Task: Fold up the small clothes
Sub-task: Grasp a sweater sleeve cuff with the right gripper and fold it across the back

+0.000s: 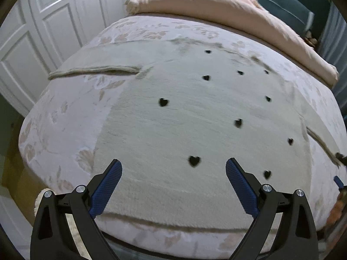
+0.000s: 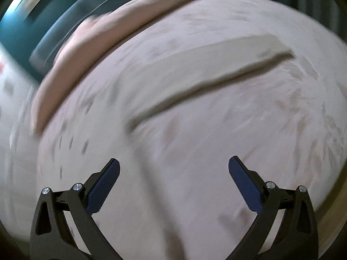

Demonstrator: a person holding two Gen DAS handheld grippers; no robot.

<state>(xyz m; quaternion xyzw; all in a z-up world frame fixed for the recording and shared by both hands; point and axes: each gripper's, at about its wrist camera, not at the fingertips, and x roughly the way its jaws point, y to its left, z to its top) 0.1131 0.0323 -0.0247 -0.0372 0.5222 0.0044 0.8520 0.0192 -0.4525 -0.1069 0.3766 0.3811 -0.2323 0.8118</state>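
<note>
Garment: we see a cream fleece top with small black hearts, spread flat and face-up on the bed.
Where it lies: straight ahead of and under our left gripper, hem nearest us, neckline toward the folded blanket.
Long axis: we judge it runs away from us, hem to collar; the sleeves stretch out sideways, the left sleeve toward the wardrobe doors.
Right sleeve: in the right wrist view it shows as a pale band up and ahead of our right gripper, well apart; that view is blurred.
Nearer hand: left for the body and left sleeve, right for the right sleeve, as we judge it.
Left gripper: spread wide, holding nothing, over the hem.
Right gripper: spread wide, empty, over bare bedspread.
Textures: plush, thick, limp fleece; bedspread woven with a faint floral pattern; blanket smooth and pinkish.
Next move: we think a sleeve fold inward comes first.
</note>
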